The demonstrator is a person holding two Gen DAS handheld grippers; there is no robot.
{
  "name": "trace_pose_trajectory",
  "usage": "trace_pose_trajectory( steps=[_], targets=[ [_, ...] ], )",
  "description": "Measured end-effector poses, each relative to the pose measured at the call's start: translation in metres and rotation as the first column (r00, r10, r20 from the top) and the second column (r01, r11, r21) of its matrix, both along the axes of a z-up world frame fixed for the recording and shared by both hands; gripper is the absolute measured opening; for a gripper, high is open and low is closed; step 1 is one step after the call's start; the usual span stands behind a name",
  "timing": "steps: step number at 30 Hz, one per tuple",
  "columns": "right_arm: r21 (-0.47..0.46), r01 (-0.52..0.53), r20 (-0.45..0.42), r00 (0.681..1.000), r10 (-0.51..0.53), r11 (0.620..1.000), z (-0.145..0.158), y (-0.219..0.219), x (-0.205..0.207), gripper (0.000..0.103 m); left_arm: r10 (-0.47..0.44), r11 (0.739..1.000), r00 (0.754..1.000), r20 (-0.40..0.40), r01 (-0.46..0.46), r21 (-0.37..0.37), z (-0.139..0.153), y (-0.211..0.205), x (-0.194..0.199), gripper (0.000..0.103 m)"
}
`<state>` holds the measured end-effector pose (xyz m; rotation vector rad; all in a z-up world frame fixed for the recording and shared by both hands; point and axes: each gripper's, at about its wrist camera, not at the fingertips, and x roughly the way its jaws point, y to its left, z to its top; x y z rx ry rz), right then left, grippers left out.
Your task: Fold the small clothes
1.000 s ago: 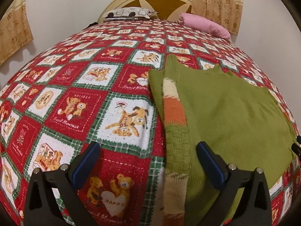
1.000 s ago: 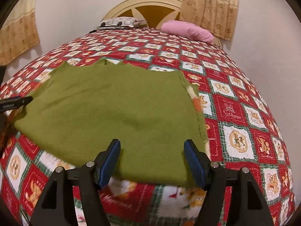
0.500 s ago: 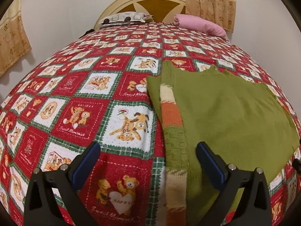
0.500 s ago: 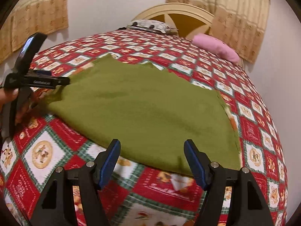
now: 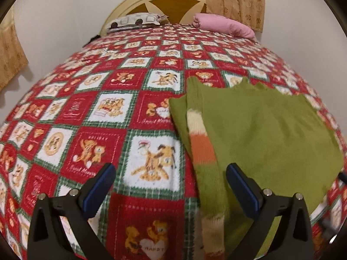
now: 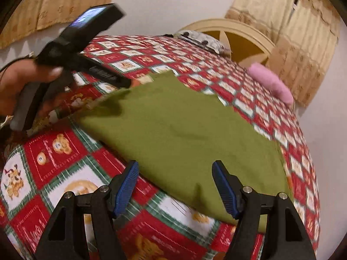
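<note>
left hand-held gripper (image 5: 169,186) jaws wide apart, holding nothing, over the bedspread (image 5: 86,117) at the sweater's (image 5: 260,138) striped left edge. sweater lies flat on the bed, green side up. right hand-held gripper (image 6: 175,188) jaws apart, empty, above the sweater's near hem. pink pillow (image 5: 223,25) by the headboard.

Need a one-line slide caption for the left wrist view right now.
Open left gripper hovering over the striped edge of a green sweater lying flat on a red patchwork bedspread.
</note>
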<state>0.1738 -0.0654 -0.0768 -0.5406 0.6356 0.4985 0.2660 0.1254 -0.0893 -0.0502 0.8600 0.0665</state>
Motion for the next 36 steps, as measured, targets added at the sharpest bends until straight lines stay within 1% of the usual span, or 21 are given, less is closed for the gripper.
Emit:
trace_pose_trajectory(
  steps=[4,8,11,14,16,17,18,19,23,24,25,26,27,28,29,30,32,33,36],
  targets=[
    [-0.018,-0.055,0.003,0.998,0.056,0.998,-0.001,0.024,-0.002,0.070,-0.021,0.998,1.000,-0.009,0.021,-0.053,0.003,0.009,0.017,0.103],
    [-0.035,-0.115,0.000,0.993,0.115,0.993,-0.004,0.051,-0.004,0.070,-0.043,0.991,0.999,-0.027,0.039,-0.130,-0.003,0.015,0.034,0.103],
    [-0.077,-0.160,0.006,0.987,0.161,0.984,-0.012,0.074,-0.009,0.070,-0.054,0.981,0.998,-0.038,0.046,-0.186,-0.010,0.014,0.046,0.100],
    [-0.115,-0.189,0.020,0.981,0.193,0.975,-0.021,0.089,-0.015,0.070,-0.092,0.968,0.995,-0.043,0.079,-0.237,-0.016,0.008,0.057,0.093],
    [-0.137,-0.193,0.036,0.979,0.200,0.972,-0.027,0.095,-0.017,0.070,-0.103,0.968,0.993,-0.050,0.088,-0.235,-0.020,0.004,0.064,0.082],
    [-0.144,-0.193,0.042,0.979,0.201,0.970,-0.028,0.097,-0.018,0.070,-0.104,0.969,0.993,-0.052,0.089,-0.231,-0.022,0.004,0.067,0.080],
    [-0.149,-0.195,0.051,0.978,0.204,0.969,-0.029,0.098,-0.018,0.070,-0.109,0.967,0.993,-0.052,0.093,-0.236,-0.024,0.004,0.070,0.073],
    [-0.151,-0.197,0.056,0.977,0.207,0.969,-0.029,0.100,-0.019,0.070,-0.113,0.964,0.992,-0.050,0.097,-0.249,-0.025,0.006,0.072,0.070],
    [-0.145,-0.202,0.057,0.976,0.212,0.969,-0.029,0.104,-0.015,0.070,-0.118,0.952,0.992,-0.034,0.103,-0.289,-0.026,0.013,0.077,0.069],
    [-0.134,-0.207,0.044,0.976,0.214,0.969,-0.030,0.106,-0.012,0.070,-0.124,0.950,0.992,-0.033,0.109,-0.294,-0.026,0.014,0.079,0.066],
    [-0.127,-0.208,0.037,0.976,0.214,0.970,-0.030,0.106,-0.010,0.070,-0.138,0.945,0.990,-0.036,0.121,-0.304,-0.027,0.014,0.081,0.056],
    [-0.120,-0.208,0.028,0.977,0.213,0.971,-0.032,0.108,-0.009,0.070,-0.166,0.933,0.985,-0.043,0.142,-0.331,-0.028,0.014,0.084,0.050],
    [-0.113,-0.208,0.018,0.977,0.211,0.972,-0.031,0.108,-0.006,0.067,-0.177,0.924,0.983,-0.042,0.151,-0.352,-0.029,0.015,0.088,0.044],
    [-0.090,-0.214,-0.003,0.977,0.215,0.973,-0.029,0.108,-0.003,0.049,-0.179,0.919,0.983,-0.041,0.152,-0.363,-0.030,0.016,0.089,0.040],
    [-0.066,-0.222,-0.028,0.975,0.220,0.973,-0.028,0.107,-0.001,0.036,-0.183,0.915,0.982,-0.038,0.156,-0.372,-0.029,0.016,0.089,0.035],
    [-0.052,-0.223,-0.042,0.974,0.221,0.973,-0.027,0.106,-0.001,0.024,-0.189,0.908,0.982,-0.029,0.164,-0.385,-0.028,0.017,0.089,0.025],
    [-0.042,-0.230,-0.043,0.973,0.228,0.972,-0.024,0.104,-0.003,0.016,-0.195,0.902,0.980,-0.032,0.167,-0.399,-0.026,0.018,0.091,0.021],
    [-0.023,-0.234,-0.044,0.971,0.233,0.972,-0.021,0.101,-0.005,0.010,-0.200,0.896,0.979,-0.038,0.167,-0.411,-0.025,0.019,0.092,0.019],
    [0.015,-0.234,-0.050,0.971,0.235,0.972,-0.014,0.092,-0.006,0.007,-0.199,0.882,0.979,-0.051,0.156,-0.444,-0.023,0.023,0.094,0.017]
  ],
)
